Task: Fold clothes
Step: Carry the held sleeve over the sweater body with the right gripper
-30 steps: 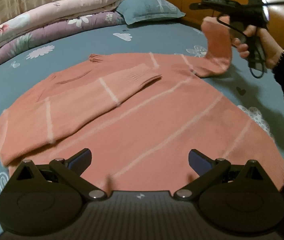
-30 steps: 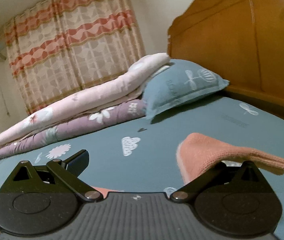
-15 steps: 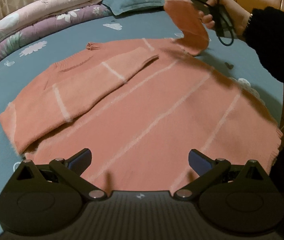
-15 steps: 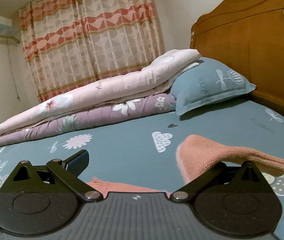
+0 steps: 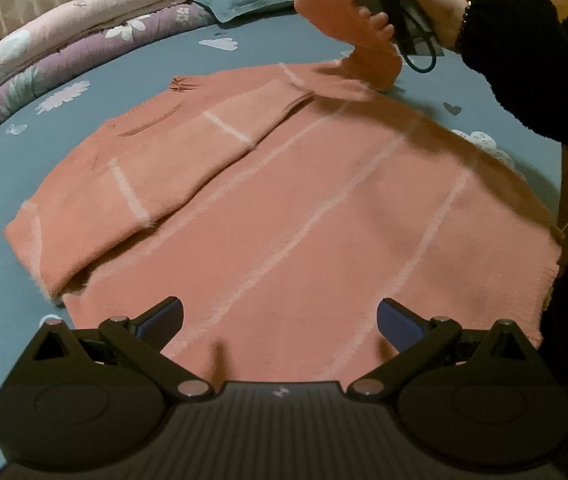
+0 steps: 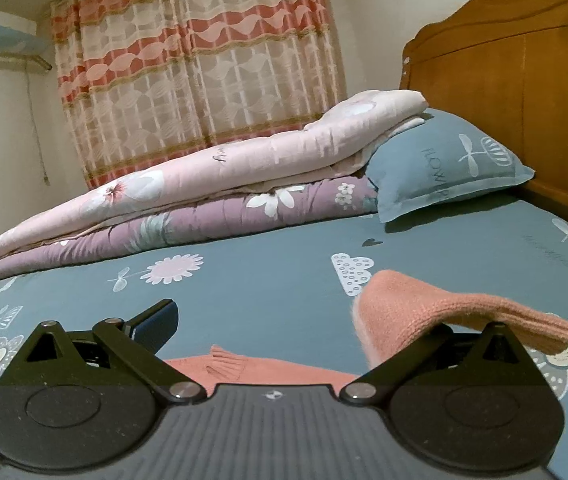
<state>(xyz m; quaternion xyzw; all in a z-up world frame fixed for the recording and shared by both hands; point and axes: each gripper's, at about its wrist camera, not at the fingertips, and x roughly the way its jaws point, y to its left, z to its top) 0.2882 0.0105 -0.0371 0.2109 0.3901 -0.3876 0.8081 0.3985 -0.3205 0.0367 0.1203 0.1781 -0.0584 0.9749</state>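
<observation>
Bedroom, wooden headboard (image 6: 524,92), striped curtain (image 6: 196,60), folded quilts (image 6: 188,200) far | blue bed sheet (image 5: 0,184) carries pink sweater (image 5: 284,216), flat, left sleeve folded in | right hand-held gripper (image 6: 272,320): cuff (image 6: 444,312) draped over one finger, clamp unclear | left hand-held gripper (image 5: 280,318) apart, near hem | advice: lay right sleeve (image 5: 348,28) straight across chest, smooth.

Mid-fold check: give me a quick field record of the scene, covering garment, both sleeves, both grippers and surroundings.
garment: pink sweater spread flat on the bed
left sleeve: folded across the body
right sleeve: raised off the bed, draped over one finger of the right gripper
right gripper: jaws apart, sleeve hooked, not pinched
left gripper: open, above the hem, holding nothing
background: folded quilts, blue pillow, headboard, curtain
</observation>
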